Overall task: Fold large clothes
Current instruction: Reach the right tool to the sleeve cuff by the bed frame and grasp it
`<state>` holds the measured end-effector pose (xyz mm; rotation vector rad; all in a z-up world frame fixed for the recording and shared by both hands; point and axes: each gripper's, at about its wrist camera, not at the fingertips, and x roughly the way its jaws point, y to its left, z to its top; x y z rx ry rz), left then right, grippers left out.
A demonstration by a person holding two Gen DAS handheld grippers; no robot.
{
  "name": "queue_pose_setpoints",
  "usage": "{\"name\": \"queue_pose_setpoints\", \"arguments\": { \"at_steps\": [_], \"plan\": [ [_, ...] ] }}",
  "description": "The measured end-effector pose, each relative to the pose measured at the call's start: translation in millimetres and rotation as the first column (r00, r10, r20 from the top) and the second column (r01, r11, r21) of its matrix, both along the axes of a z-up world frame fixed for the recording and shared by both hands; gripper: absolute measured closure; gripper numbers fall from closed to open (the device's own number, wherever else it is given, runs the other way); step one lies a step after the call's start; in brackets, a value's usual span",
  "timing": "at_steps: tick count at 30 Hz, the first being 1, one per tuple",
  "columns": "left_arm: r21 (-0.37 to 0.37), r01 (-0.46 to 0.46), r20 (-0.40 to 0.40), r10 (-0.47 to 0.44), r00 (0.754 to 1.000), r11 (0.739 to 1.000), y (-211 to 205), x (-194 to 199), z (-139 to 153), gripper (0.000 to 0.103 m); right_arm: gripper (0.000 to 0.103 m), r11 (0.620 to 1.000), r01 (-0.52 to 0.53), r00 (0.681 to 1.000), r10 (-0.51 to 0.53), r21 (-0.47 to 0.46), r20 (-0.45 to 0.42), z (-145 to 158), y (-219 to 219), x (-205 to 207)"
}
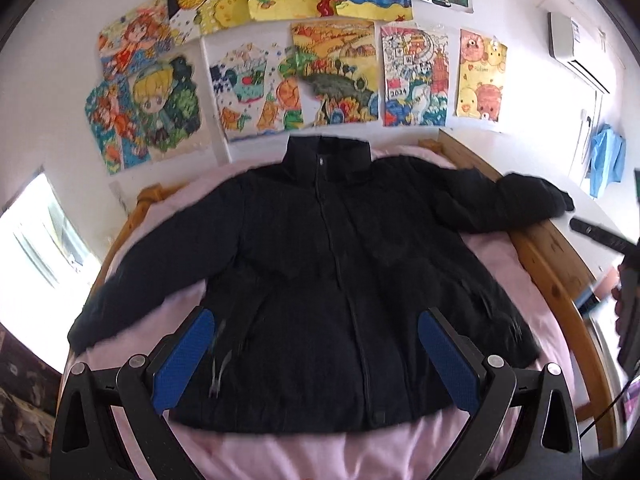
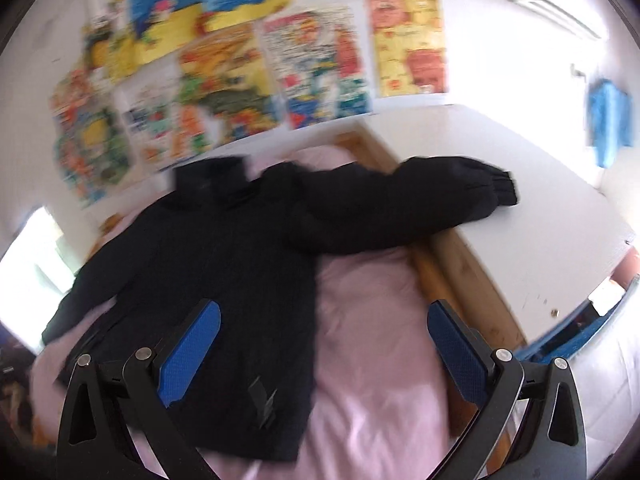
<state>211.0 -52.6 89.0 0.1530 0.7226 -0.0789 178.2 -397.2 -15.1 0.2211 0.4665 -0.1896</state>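
Note:
A large black zip-up jacket (image 1: 320,280) lies flat, front up, on a pink bed sheet (image 1: 304,452), collar toward the wall and both sleeves spread out. Its right sleeve (image 2: 420,208) reaches over the wooden bed frame onto a white surface. My left gripper (image 1: 316,344) is open and empty, hovering above the jacket's lower body. My right gripper (image 2: 324,340) is open and empty, above the jacket's right hem edge and the bare sheet; the jacket (image 2: 208,272) shows blurred in that view. Part of the right gripper shows at the right edge of the left wrist view (image 1: 624,280).
A wooden bed frame (image 1: 560,276) borders the bed on the right, with a white table top (image 2: 520,216) beyond it. Colourful drawings (image 1: 280,64) cover the wall behind. A blue cloth (image 2: 608,120) hangs on the right wall. A bright window (image 1: 36,236) is at the left.

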Motion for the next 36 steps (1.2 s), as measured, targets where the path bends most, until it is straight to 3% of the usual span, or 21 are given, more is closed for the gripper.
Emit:
{"name": "queue_pose_setpoints", "arguments": {
  "at_steps": [2,5,7,9,12,14,18,21,23,24,25,30,34,36],
  "plan": [
    [0.01,0.012,0.013,-0.013,1.0,1.0,-9.1,23.7,-0.9,0.0,0.001,0.998,0.059,0.998,-0.059,0.031,-0.01,-12.4,-6.6,27.2],
    [0.011,0.036,0.023,-0.036,0.999,0.999,-25.8,68.4,-12.3,0.0,0.001,0.99,0.067,0.998,-0.065,0.125,-0.023,-37.4,-13.6,64.3],
    [0.003,0.05,0.02,-0.05,0.999,0.999,-34.9,94.0,-22.7,0.0,0.001,0.983,0.136,0.991,-0.134,0.12,-0.026,-52.9,-16.8,84.4],
    [0.008,0.061,0.008,-0.061,0.998,0.998,-44.7,119.8,-34.9,0.0,0.001,0.948,0.303,0.953,-0.301,0.099,-0.029,-69.0,-19.4,101.2],
    [0.038,0.074,-0.037,-0.072,0.997,0.997,-56.6,160.2,-59.2,0.0,0.001,0.891,0.409,0.907,-0.421,0.197,0.019,-92.9,-28.4,133.3],
    [0.059,0.08,-0.074,-0.075,0.994,0.995,-59.7,183.0,-73.5,0.0,0.001,0.868,0.435,0.887,-0.459,0.241,0.055,-105.0,-31.6,156.1],
    [0.086,0.082,-0.105,-0.073,0.992,0.993,-58.2,213.5,-91.3,0.0,0.001,0.834,0.432,0.875,-0.48,0.343,0.066,-125.3,-42.8,193.6],
    [0.081,0.072,-0.106,-0.063,0.992,0.994,-56.1,224.7,-95.7,0.0,0.003,0.797,0.426,0.856,-0.509,0.428,0.095,-130.8,-54.7,199.9],
    [0.069,0.075,-0.104,-0.068,0.992,0.995,-56.2,231.8,-96.1,0.0,0.016,0.778,0.421,0.845,-0.524,0.467,0.111,-132.8,-64.2,203.7],
    [0.06,0.078,-0.098,-0.072,0.993,0.995,-56.7,232.9,-96.7,0.0,0.033,0.769,0.421,0.84,-0.531,0.481,0.113,-132.9,-69.2,207.0],
    [0.049,0.078,-0.092,-0.073,0.993,0.996,-57.0,234.4,-97.6,0.0,0.041,0.758,0.435,0.832,-0.545,0.486,0.107,-133.1,-73.9,211.2],
    [-0.025,0.093,-0.135,-0.095,0.986,0.995,-55.2,238.1,-112.9,0.0,0.045,0.689,0.491,0.769,-0.631,0.534,0.107,-139.8,-90.9,201.0],
    [-0.04,0.125,-0.203,-0.13,0.97,0.991,-53.6,240.5,-127.8,0.005,0.069,0.66,0.512,0.75,-0.656,0.55,0.088,-136.3,-101.4,206.6],
    [-0.067,0.148,-0.212,-0.159,0.964,0.987,-48.9,239.3,-127.7,0.005,0.076,0.652,0.513,0.744,-0.662,0.558,0.089,-133.1,-102.7,209.5]
  ]
}}
